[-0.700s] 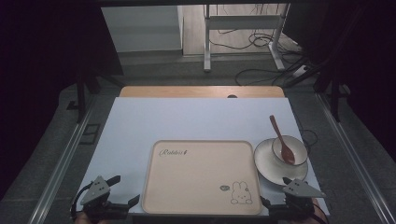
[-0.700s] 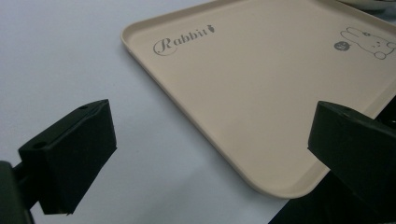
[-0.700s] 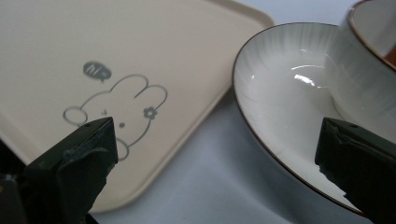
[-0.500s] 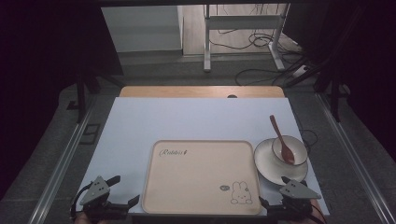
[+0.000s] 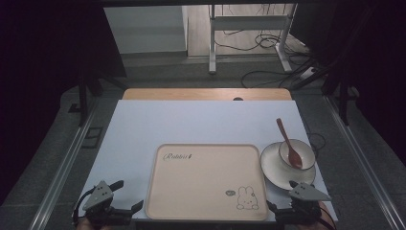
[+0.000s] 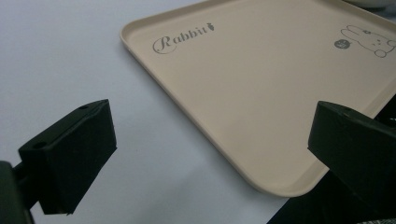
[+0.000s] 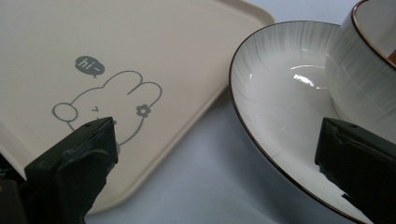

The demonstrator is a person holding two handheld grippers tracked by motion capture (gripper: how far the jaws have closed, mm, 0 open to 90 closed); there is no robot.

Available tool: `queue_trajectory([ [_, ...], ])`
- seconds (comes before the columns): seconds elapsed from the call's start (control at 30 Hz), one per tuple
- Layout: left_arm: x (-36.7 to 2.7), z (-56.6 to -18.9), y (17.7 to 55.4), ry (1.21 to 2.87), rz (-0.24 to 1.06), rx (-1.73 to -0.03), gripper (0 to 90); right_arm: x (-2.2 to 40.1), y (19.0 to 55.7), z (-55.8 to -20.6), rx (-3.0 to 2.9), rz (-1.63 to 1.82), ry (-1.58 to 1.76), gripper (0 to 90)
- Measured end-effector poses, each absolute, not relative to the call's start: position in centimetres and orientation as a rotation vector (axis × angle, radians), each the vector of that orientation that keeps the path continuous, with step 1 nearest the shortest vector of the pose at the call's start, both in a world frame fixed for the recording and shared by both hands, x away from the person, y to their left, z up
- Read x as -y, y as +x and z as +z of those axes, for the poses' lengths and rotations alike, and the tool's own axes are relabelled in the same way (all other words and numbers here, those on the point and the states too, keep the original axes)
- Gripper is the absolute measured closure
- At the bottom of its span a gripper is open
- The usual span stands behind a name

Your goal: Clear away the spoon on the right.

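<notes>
A beige tray printed with a rabbit lies flat on the white table, at its near edge, between the two tongs. The left tongs sit at the table's near left corner, jaws spread wide with nothing between them — in the left gripper view the tray's near left corner lies just ahead, untouched. The right tongs rest at the near right corner, also wide open and empty; in the right gripper view they face the gap between the tray and a white saucer. The saucer stands just beside the tray's right edge and carries a cup with a brown spoon leaning in it
</notes>
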State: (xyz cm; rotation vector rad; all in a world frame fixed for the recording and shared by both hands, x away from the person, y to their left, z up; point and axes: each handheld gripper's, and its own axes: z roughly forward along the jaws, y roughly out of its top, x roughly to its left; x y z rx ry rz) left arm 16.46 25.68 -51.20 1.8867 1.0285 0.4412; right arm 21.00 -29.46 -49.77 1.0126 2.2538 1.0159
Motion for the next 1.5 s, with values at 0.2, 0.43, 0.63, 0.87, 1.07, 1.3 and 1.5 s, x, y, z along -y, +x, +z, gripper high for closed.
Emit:
queue_trajectory([
  [0.2, -25.7, -51.2, 16.5, 1.888, 0.439, -1.03, 0.5, 29.4, 21.0, -49.5, -2.247, 1.066, 1.033, 0.0],
  [0.43, -25.7, -51.2, 16.6, 1.887, 0.433, -1.035, 0.6, 29.5, 21.3, -49.0, -2.242, 1.109, 1.045, 1.6],
  [0.63, -25.7, -51.2, 16.6, 1.891, 0.432, -1.033, 0.6, 29.4, 21.6, -48.3, -2.216, 1.106, 1.052, 2.3],
  [0.87, -25.7, -51.2, 16.6, 1.895, 0.435, -1.031, 0.6, 29.4, 21.9, -47.7, -2.187, 1.164, 1.071, 2.0],
  [1.07, -25.7, -51.2, 16.6, 1.896, 0.434, -1.032, 0.6, 29.1, 22.2, -47.5, -2.192, 1.162, 1.055, 2.0],
  [1.3, -25.6, -51.2, 16.6, 1.903, 0.437, -1.031, 0.6, 29.1, 22.6, -47.0, -2.205, 1.211, 1.097, 2.1],
  [1.5, -25.6, -51.2, 16.6, 1.903, 0.437, -1.031, 0.6, 29.0, 23.3, -46.4, -2.195, 1.189, 1.102, 2.2],
])
